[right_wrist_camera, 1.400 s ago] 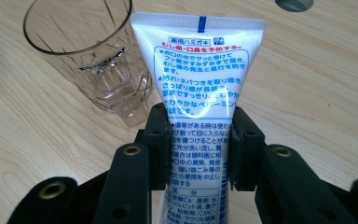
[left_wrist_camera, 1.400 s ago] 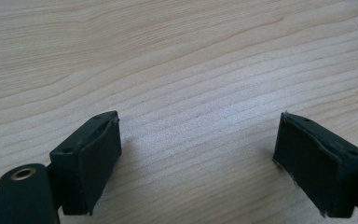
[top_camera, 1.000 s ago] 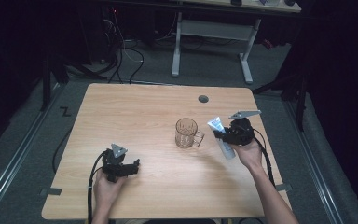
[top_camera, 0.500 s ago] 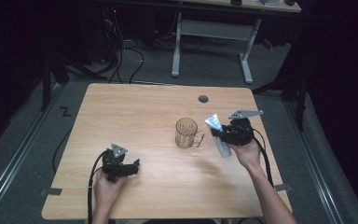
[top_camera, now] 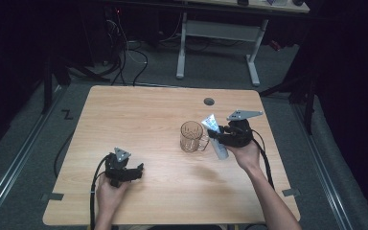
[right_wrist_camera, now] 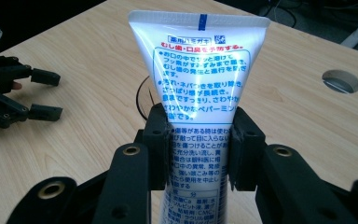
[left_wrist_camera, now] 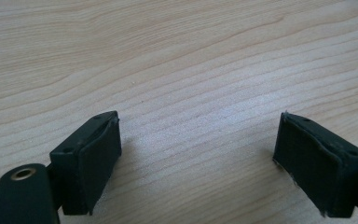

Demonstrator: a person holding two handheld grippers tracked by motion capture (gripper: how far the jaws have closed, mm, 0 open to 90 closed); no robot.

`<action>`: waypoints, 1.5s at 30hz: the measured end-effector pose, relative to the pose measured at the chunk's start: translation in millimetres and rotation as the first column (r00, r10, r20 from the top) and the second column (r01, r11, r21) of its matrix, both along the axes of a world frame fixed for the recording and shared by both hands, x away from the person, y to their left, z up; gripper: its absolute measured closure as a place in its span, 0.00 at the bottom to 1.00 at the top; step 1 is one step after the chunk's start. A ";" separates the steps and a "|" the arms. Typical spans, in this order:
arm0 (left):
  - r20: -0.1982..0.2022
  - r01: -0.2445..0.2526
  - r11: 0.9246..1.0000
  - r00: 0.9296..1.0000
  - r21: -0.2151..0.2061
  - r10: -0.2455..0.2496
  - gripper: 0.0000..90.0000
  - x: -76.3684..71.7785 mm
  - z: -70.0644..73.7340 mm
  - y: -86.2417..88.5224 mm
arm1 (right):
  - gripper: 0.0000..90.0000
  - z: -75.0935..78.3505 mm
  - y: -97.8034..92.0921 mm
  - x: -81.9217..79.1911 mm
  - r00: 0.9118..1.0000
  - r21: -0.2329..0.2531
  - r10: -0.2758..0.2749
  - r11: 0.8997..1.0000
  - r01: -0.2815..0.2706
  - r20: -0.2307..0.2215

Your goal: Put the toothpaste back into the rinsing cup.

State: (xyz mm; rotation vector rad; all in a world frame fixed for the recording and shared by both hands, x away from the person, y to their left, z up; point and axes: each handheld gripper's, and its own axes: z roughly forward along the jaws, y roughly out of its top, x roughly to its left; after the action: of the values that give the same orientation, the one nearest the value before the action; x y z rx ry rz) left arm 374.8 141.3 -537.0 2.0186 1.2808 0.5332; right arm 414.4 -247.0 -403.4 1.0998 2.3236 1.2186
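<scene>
**Tube in the clamp, right beside the mug**

And there it was: the right gripper [top_camera: 219,135] had its jaws closed on a white toothpaste tube [top_camera: 216,137], pinching it across the middle, pads [right_wrist_camera: 157,140] pressed flat against both sides of the printed body. In the right gripper view the tube [right_wrist_camera: 198,88] stood up tall between the jaws, crimped end uppermost with a small blue mark on the seal. From the high view it leaned, crimped end tilted toward the clear glass mug [top_camera: 190,136], just beside it at the mug's right, whether it touched the rim could not be told. The mug stood upright near the middle of the wooden table [top_camera: 139,120].

Over on the near-left side, the left gripper [top_camera: 136,171] sat low by the table, well apart from the action. Its jaws gaped wide, pads [left_wrist_camera: 91,161] far apart with nothing but bare wood grain between them
</scene>
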 end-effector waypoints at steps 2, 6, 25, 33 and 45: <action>0.000 0.000 1.000 1.000 0.000 0.000 0.16 0.0 0.0 0.0 | 0.73 1.8 2.3 0.3 1.000 0.004 0.004 1.000 -0.004 0.004; 0.000 0.000 1.000 1.000 0.000 0.000 0.16 0.0 0.0 0.0 | 0.73 5.0 6.5 1.5 1.000 0.003 0.017 1.000 -0.017 0.017; 0.000 0.000 1.000 1.000 0.001 0.000 0.16 0.0 0.0 0.0 | 0.73 17.0 23.7 7.6 0.998 0.006 0.045 0.999 -0.046 0.053; 0.000 0.000 1.000 1.000 0.000 0.000 0.16 0.0 0.0 0.0 | 0.73 22.0 27.8 11.1 0.996 0.026 0.060 0.998 -0.062 0.069; 0.000 0.001 1.000 1.000 0.000 -0.001 0.16 0.0 0.0 0.1 | 0.73 26.4 33.2 21.7 0.995 0.044 0.052 0.997 -0.057 0.089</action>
State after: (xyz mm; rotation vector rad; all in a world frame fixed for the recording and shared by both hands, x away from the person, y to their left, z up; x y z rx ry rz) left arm 374.9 141.3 -537.0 2.0194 1.2801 0.5326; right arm 436.1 -213.9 -377.0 0.9830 2.2840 1.3199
